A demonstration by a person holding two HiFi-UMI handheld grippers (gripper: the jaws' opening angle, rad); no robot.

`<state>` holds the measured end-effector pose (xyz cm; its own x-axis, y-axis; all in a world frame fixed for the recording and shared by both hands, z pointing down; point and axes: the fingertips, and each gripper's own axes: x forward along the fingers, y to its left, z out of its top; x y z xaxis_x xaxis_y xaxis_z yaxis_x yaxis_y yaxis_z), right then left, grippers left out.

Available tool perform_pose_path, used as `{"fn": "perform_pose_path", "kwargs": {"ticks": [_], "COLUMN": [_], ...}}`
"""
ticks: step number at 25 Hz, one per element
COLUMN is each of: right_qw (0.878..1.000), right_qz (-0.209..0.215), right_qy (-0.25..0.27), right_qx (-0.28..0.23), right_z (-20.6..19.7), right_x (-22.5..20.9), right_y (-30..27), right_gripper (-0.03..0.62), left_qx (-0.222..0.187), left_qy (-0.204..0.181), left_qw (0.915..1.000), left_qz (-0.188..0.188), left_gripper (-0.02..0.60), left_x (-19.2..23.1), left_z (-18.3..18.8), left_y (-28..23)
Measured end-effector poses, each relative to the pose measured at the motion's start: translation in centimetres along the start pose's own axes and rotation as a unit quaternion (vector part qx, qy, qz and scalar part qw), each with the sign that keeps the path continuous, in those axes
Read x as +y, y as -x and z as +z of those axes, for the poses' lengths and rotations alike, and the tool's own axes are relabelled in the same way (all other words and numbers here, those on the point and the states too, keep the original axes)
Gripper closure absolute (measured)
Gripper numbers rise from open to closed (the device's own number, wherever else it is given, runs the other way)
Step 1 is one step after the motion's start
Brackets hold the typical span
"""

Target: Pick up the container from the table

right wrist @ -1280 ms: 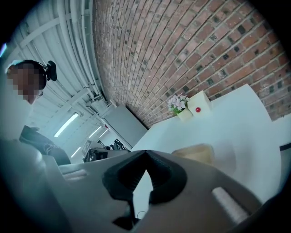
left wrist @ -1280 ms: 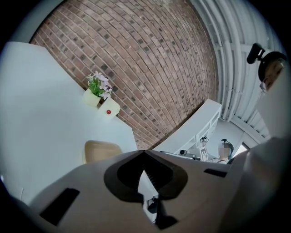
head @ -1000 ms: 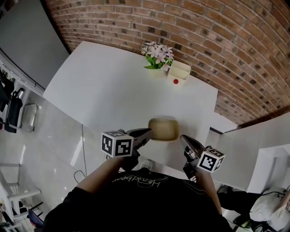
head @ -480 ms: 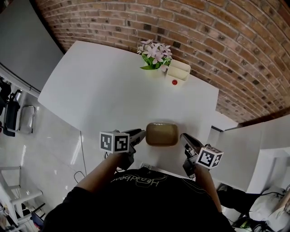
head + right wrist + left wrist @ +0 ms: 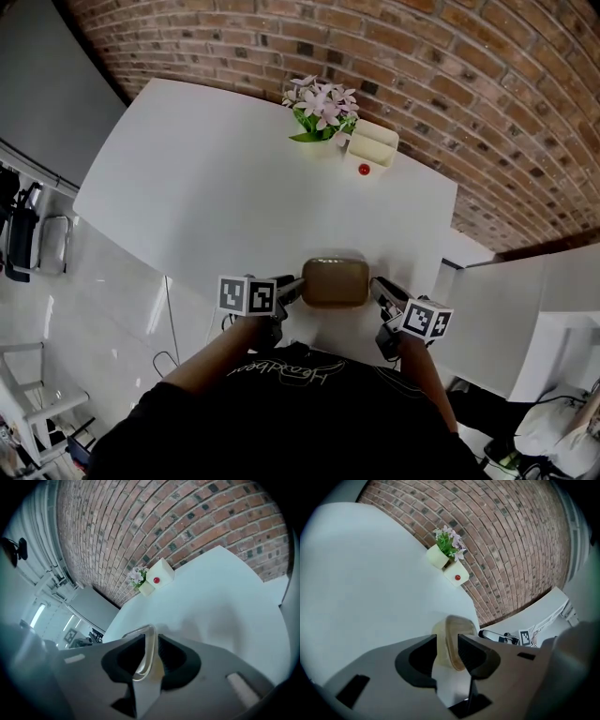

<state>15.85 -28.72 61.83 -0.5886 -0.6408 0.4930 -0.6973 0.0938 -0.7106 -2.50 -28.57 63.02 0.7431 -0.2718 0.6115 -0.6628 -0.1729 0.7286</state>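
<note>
the jaws of your left gripper (image 5: 447,641), just opened, and of your right gripper (image 5: 151,640), also apart, each straddle an end rim of the tan rounded plastic container (image 5: 335,282); seat deeper, then clamp both evenly.

Left gripper (image 5: 296,283) tilts downward, its 2 jaws just opened wide astride the container's (image 5: 335,281) rim. Right gripper (image 5: 378,284) tilts likewise, jaws apart, seemingly not pinching that rim.
</note>
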Motion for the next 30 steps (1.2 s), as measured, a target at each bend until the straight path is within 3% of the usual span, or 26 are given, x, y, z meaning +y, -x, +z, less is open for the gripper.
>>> {"fn": "perform_pose_path", "kwargs": {"ticks": [5, 19, 26, 30], "right_qw": [1.000, 0.999, 0.999, 0.998], "right_qz": [-0.001, 0.018, 0.021, 0.024], "right_qy": [-0.010, -0.031, -0.036, -0.058], "right_qx": [0.010, 0.032, 0.028, 0.016], "right_z": [-0.5, -1.9, -1.7, -1.9], "right_x": [-0.5, -0.7, -0.7, -0.7], "right_y": [-0.6, -1.0, -1.1, -0.7], "right_gripper": [0.516, 0.531, 0.537, 0.543], "left_qx": [0.011, 0.013, -0.001, -0.003], "left_qy": [0.000, 0.024, -0.014, 0.010], "left_qw": [0.9998, 0.9995, 0.9990, 0.9993], "left_qz": [0.015, 0.014, 0.041, 0.036], "left_gripper": [0.449, 0.458, 0.525, 0.531], "left_x": [0.9, 1.3, 0.7, 0.5], "left_z": [-0.2, -1.1, -0.8, -0.9], "left_y": [-0.6, -1.2, -1.2, -1.2]}}
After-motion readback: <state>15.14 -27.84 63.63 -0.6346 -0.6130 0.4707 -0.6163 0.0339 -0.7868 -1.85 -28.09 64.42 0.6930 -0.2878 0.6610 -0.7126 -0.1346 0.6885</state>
